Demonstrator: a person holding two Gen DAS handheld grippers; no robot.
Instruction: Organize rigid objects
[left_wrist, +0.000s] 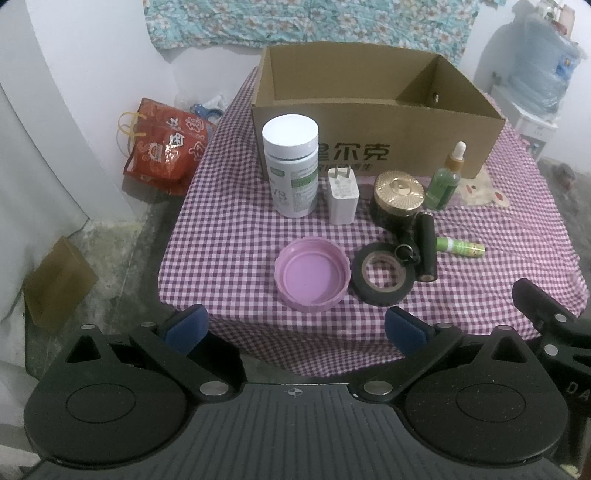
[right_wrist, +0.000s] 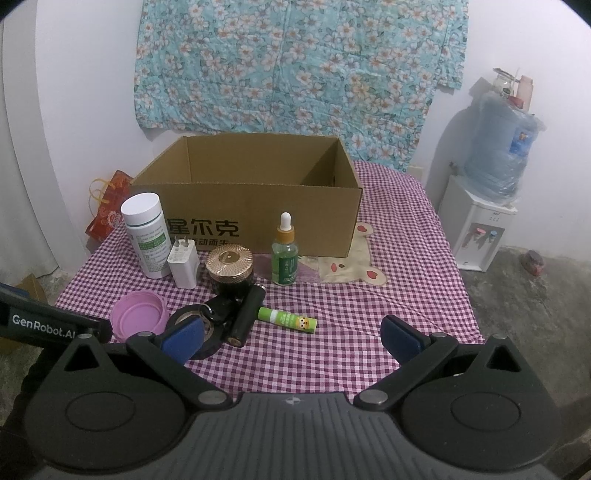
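An open cardboard box stands at the back of the checked table. In front of it are a white pill bottle, a white charger plug, a gold-lidded dark jar, a green dropper bottle, a black cylinder, a green stick, a black tape roll and a pink lid. My left gripper hangs open near the table's front edge. My right gripper is open above the cloth, holding nothing.
A red gift bag leans on the wall left of the table. A water dispenser with a blue jug stands to the right. A brown box lies on the concrete floor at left. A floral cloth hangs behind.
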